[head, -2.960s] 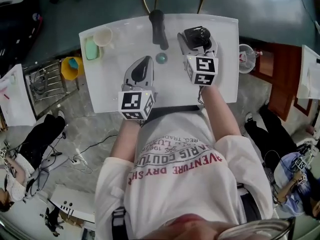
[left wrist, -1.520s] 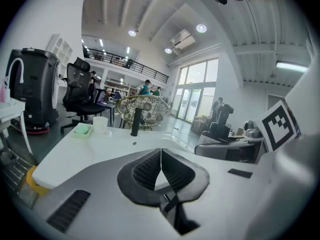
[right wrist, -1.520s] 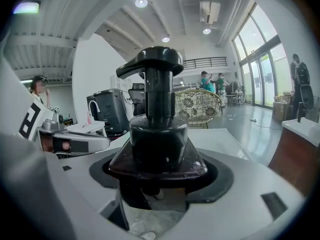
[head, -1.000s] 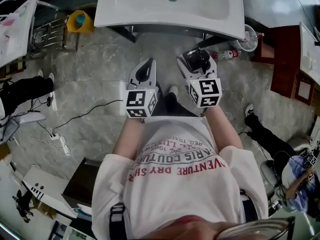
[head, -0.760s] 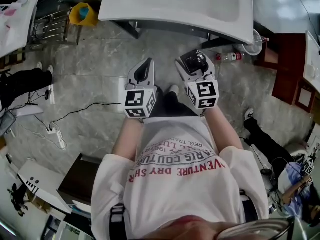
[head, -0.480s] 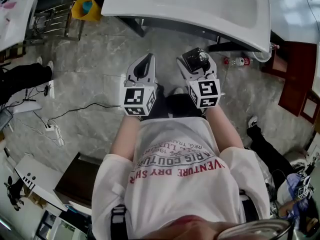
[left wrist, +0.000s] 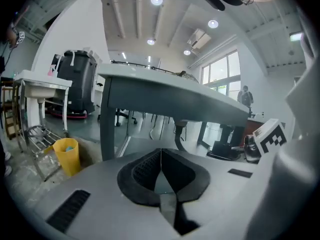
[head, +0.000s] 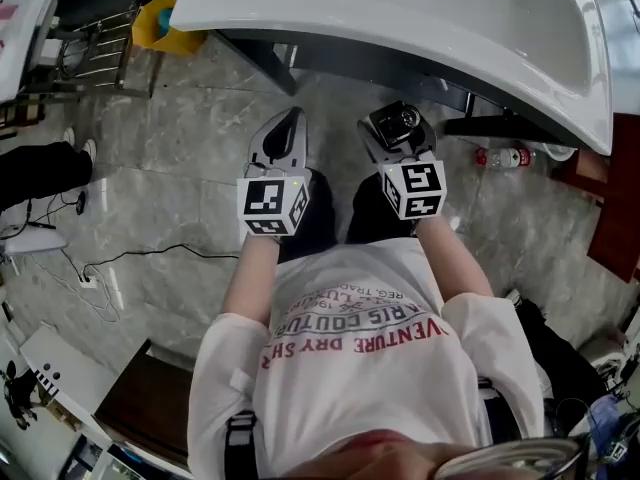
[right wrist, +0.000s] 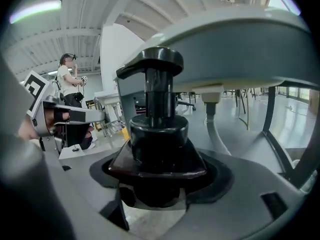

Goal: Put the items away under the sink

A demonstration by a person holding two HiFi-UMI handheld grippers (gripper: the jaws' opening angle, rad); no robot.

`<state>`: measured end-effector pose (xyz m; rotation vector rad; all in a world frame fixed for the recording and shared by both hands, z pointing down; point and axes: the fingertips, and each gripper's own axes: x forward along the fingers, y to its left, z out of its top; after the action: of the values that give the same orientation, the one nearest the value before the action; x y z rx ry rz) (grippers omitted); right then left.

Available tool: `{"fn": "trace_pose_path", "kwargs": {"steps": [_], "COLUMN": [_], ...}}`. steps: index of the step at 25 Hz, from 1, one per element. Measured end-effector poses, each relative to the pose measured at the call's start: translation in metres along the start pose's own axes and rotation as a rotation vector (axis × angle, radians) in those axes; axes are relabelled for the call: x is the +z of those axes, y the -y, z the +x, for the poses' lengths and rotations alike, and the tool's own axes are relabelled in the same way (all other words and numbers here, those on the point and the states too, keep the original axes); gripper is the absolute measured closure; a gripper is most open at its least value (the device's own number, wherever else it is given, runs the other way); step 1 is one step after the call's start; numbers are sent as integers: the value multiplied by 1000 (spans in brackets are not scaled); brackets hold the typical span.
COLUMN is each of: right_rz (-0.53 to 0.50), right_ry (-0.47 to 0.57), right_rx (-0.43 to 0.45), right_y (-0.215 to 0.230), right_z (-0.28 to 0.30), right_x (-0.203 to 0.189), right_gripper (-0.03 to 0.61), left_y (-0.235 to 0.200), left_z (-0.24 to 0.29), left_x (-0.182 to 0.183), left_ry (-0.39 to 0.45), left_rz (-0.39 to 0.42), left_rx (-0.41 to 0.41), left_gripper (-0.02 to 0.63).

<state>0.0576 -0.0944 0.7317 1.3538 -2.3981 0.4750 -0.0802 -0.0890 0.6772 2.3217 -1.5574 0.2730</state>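
Observation:
A black pump bottle (head: 397, 123) (right wrist: 159, 134) stands upright between the jaws of my right gripper (head: 400, 133) (right wrist: 159, 186), which is shut on its base. My left gripper (head: 289, 126) (left wrist: 161, 171) is shut with nothing in it, level with the right one. Both are held low over the floor, just in front of the white sink (head: 300, 8). In the gripper views the sink's grey underside (left wrist: 165, 96) (right wrist: 240, 39) spans overhead, with a drain pipe (right wrist: 212, 119) hanging behind the bottle.
A yellow bin (head: 165, 28) (left wrist: 66, 155) and a metal rack (head: 95, 53) stand left of the sink. A plastic bottle (head: 510, 156) lies on the marble floor at the right by a dark wooden cabinet (head: 610, 198). Cables (head: 150, 258) run across the floor at the left.
The view has dropped and drawn back from the sink top: the basin now lies at the top of the picture. Both grippers are below its front edge, the right one still on the bottle.

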Motion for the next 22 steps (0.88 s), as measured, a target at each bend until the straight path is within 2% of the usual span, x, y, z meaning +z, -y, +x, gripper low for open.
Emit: {"fn": "trace_pose_path", "kwargs": {"steps": [5, 9, 11, 15, 22], "right_rz": [-40, -28, -21, -42, -47], "right_ry": [42, 81, 82, 78, 94], "right_rx": [-37, -42, -31, -24, -74], "right_y": [17, 20, 21, 26, 54], "right_z": [53, 75, 82, 93, 115], "right_x": [-48, -70, -78, -75, -63], "right_gripper": [207, 207, 207, 207, 207], "left_y": [-26, -27, -28, -32, -43], "left_z": [40, 56, 59, 61, 66], "left_x": [-53, -75, -86, -98, -114], "left_ry": [66, 112, 117, 107, 86], "left_rz": [32, 57, 45, -21, 23], "left_rx": [11, -12, -14, -19, -3], "left_gripper": [591, 591, 591, 591, 591]}}
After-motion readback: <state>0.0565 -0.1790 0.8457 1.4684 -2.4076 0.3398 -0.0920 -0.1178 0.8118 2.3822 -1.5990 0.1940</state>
